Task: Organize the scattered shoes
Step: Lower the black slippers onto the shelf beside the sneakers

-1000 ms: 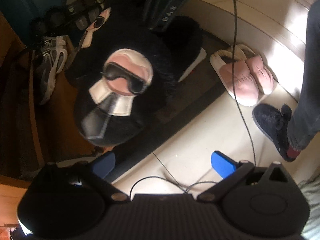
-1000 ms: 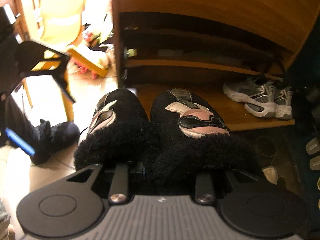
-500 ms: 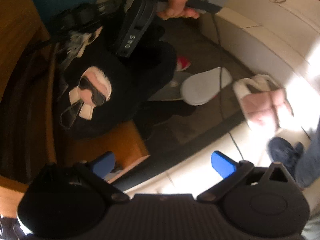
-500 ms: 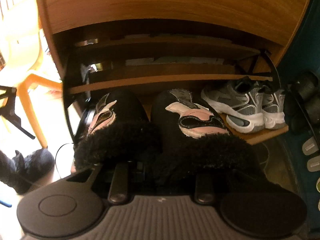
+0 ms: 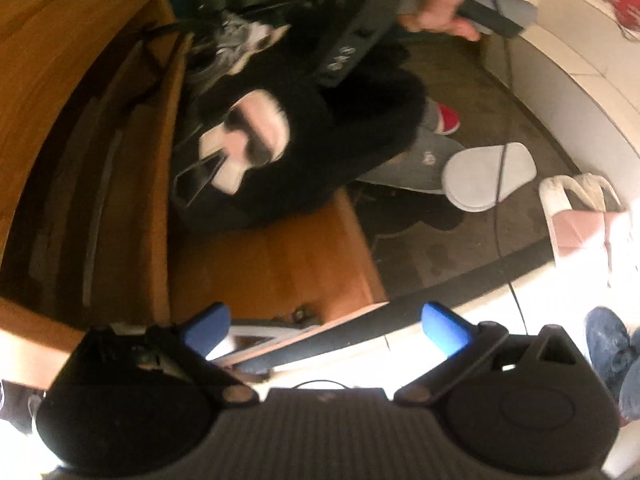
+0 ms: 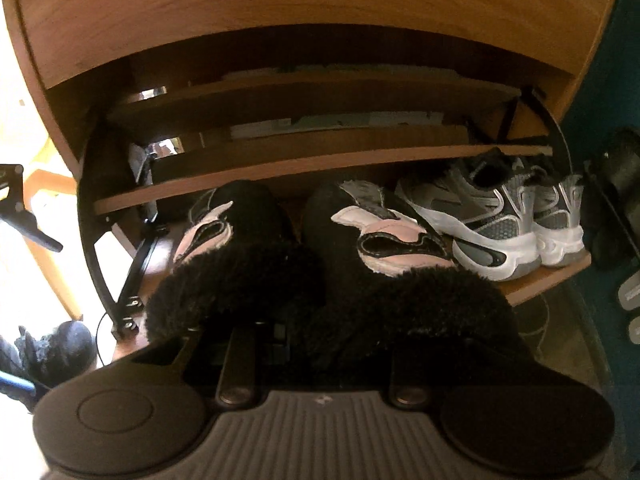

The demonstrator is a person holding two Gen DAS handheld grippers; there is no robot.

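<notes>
Placing pair of black furry slippers [image 6: 320,280] onto bottom shelf [image 6: 540,280] of shoe cabinet, toes reaching in past front edge, just beside grey sneakers [image 6: 492,224] at right end. Right gripper [image 6: 272,336] clamping both slippers together at fuzzy heel collars, angling steeply downward. Left gripper [image 5: 324,328] hanging empty near shelf's front corner, blue fingers [image 5: 444,330] spread wide. Next move probably calling for lowering soles flat, then releasing.

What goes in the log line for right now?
right tool: shut on black fuzzy slippers | over wooden shoe rack | left tool: open, empty
</notes>
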